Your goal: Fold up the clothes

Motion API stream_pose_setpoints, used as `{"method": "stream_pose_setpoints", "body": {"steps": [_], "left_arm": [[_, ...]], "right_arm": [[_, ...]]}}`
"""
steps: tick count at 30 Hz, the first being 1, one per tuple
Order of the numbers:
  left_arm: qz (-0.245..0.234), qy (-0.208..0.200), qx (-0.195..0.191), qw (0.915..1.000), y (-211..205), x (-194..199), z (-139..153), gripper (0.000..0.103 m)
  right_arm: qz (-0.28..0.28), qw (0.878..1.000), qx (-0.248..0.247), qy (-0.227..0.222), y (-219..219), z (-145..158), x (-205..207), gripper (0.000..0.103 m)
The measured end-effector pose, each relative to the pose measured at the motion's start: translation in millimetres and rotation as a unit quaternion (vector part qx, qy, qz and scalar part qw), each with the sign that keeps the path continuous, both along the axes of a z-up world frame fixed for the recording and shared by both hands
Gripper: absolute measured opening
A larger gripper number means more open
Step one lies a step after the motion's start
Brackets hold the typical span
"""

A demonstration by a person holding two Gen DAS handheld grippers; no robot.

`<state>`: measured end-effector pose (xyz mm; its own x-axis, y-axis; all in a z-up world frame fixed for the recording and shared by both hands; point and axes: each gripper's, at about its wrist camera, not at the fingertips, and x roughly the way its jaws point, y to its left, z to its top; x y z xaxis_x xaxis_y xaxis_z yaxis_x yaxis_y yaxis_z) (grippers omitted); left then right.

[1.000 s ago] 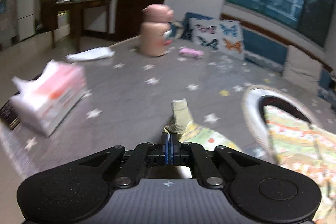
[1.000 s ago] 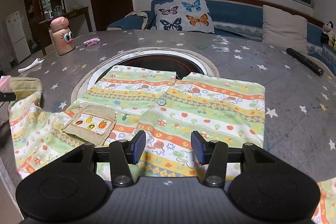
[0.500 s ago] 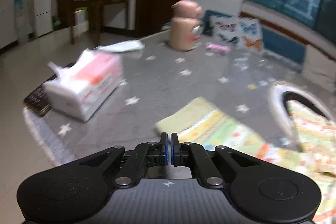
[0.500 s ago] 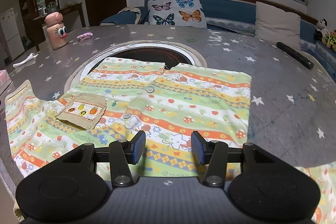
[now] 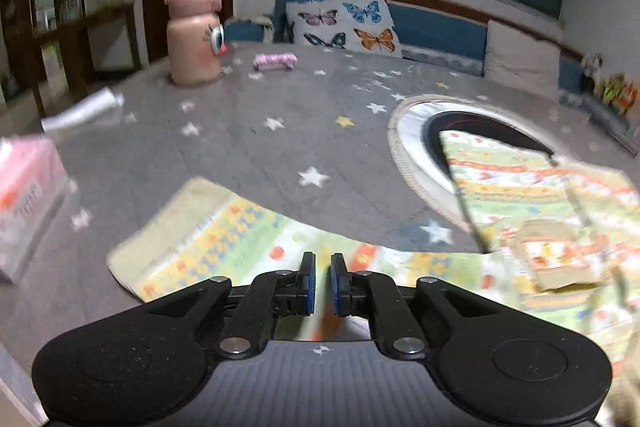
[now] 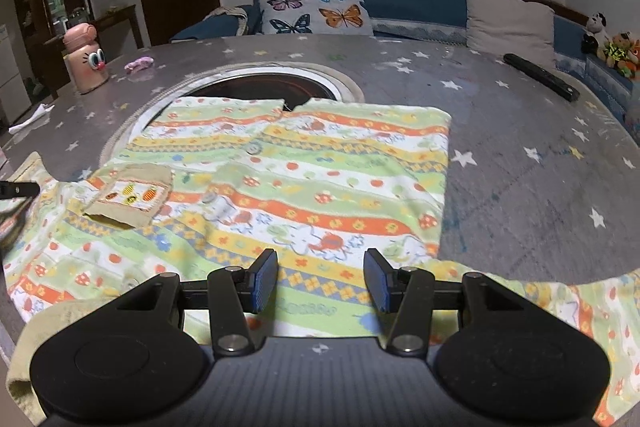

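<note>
A child's shirt (image 6: 304,187) with green, orange and yellow stripes lies spread flat on the grey starred table (image 6: 520,163), its beige pocket (image 6: 128,195) facing up. In the left wrist view its left sleeve (image 5: 208,239) lies flat, stretched toward the table edge. My left gripper (image 5: 322,283) hovers just over that sleeve with its blue pads a narrow gap apart; the cloth under it is blurred. Above the shirt's near hem, my right gripper (image 6: 320,279) stands wide open and holds nothing. The right sleeve (image 6: 580,307) trails off to the lower right.
A pink cartoon bottle (image 5: 194,35), a small pink bundle (image 5: 276,61), a white paper (image 5: 80,111) and a tissue pack (image 5: 24,195) sit on the table's left part. A round dark inset (image 6: 280,83) lies partly under the shirt. A black remote (image 6: 540,77) rests far right.
My left gripper carried the sleeve cuff outward and down, laid it flat, and its pads have now parted. The right gripper stayed open and drew slightly nearer the hem.
</note>
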<state>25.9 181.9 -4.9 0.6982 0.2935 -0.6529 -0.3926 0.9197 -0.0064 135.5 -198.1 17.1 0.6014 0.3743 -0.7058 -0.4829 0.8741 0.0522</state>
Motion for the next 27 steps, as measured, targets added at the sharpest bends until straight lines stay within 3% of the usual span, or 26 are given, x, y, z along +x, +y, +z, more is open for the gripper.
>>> {"method": "stream_pose_setpoints", "body": {"steps": [4,8,10,15,21,25,27], "left_arm": [[0.024,0.012,0.031,0.9992,13,7,-1,0.011],[0.046,0.024,0.013,0.9986,26,17,8,0.011],[0.026,0.015,0.0,0.9995,20,23,15,0.012],[-0.054,0.008,-0.011,0.9984,-18,53,24,0.03],[-0.118,0.032,-0.002,0.9925,-56,111,13,0.031],[-0.136,0.05,0.009,0.9894,-67,144,3,0.031],[-0.137,0.053,0.014,0.989,-68,156,-1,0.031]], "right_arm": [[-0.003,1.0,-0.004,0.002,-7,0,5,0.049],[-0.017,1.0,0.01,0.004,-17,4,19,0.049],[-0.028,0.999,0.015,0.002,-21,5,31,0.049],[-0.064,0.998,0.024,-0.006,-32,9,69,0.048],[-0.08,0.996,0.026,0.003,-39,3,106,0.045],[-0.073,0.997,0.025,0.004,-38,0,118,0.033],[-0.069,0.997,0.024,0.004,-36,-2,122,0.022]]}}
